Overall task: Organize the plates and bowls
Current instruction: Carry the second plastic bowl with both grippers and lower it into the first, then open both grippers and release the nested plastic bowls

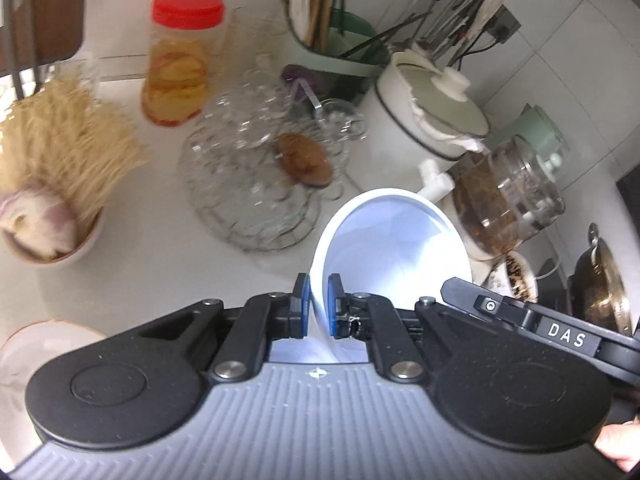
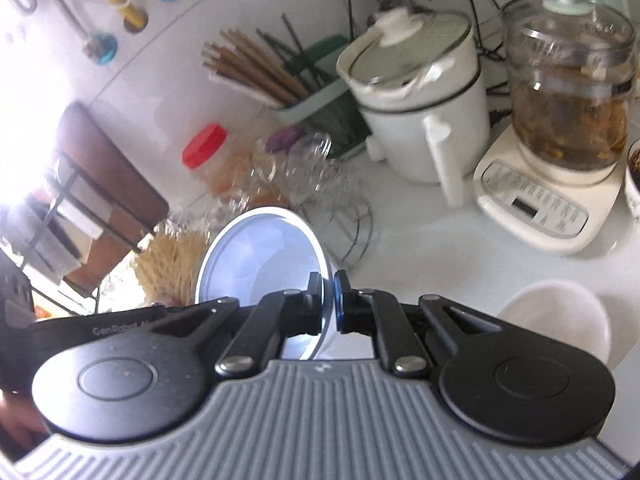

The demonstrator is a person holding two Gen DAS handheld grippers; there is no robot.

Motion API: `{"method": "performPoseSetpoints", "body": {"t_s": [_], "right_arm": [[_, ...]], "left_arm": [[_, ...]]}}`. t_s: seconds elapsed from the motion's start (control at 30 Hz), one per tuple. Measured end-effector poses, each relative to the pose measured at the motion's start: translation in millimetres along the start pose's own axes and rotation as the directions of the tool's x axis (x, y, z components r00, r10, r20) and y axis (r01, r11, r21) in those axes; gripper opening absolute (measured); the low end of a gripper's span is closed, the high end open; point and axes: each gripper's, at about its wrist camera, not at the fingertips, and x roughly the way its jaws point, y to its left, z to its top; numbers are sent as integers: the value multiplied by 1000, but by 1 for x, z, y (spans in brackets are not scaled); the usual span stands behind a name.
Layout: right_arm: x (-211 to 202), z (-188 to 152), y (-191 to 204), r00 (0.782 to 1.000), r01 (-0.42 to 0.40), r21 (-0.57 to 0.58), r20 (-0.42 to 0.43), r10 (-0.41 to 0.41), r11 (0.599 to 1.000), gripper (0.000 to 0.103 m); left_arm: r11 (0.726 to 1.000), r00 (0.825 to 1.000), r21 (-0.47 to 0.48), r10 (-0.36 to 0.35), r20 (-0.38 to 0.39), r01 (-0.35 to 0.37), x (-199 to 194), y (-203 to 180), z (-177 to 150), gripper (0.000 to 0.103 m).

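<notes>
You have one white bowl (image 1: 390,252) off the worktop (image 1: 168,264), pinched from two sides. Your left tool (image 1: 318,306) is closed on the near rim, one blue pad inside the wall and one outside; your right tool (image 2: 328,302) is closed the same way on the opposite rim. In the left view the other tool's body comes in from 4 o'clock, so both grips seem to share this one bowl.

The bowl hangs tipped, its mouth turned toward 1 o'clock in the left view and toward 10 o'clock in the right. The blur suggests it is in transit, so I judge this to be the carry step.

To do it well, keep both hands travelling together. If one leads, the rim will twist between the pads, and a smooth glazed wall looks likely to slip. Hold the pinch steady rather than squeezing harder.

Mind the crowd ahead. The glass dishes in the wire rack (image 1: 256,176) sit at 11 o'clock of the bowl, the white pot with the lid (image 1: 424,116) at 12, and the glass jar of dark contents (image 1: 508,196) at 2. Carry high enough to pass over them.

A second white bowl (image 2: 556,324) rests on the worktop at 3 o'clock of your right tool; it looks a fair place to nest this one. Level the bowl before lowering.
</notes>
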Motion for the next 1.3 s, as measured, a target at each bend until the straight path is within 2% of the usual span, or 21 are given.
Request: {"method": "performPoseSetpoints", "body": {"t_s": [0.23,0.6,0.87,1.1,1.3], "right_arm": [[13,-24,6,997,20,-15,-76,-21,1000,9],[35,-51,4,977,58,-30,-203,-63,998,11],[45,-56,4,970,72,-40,-231,-79,997,11],[47,-58,4,972,63,-40,-226,-70,997,11],[46,-56,3,969,70,-37,-234,-77,997,12]], "left_arm": [[999,998,6,35,-59,-34,-1,21,-25,11],[996,984,46,87,-158,-81,13,33,-49,11],[995,978,44,93,-189,-86,20,39,-55,11],[994,977,53,106,-184,-98,22,37,-53,11],[996,978,25,86,-191,-83,22,42,-52,12]]}}
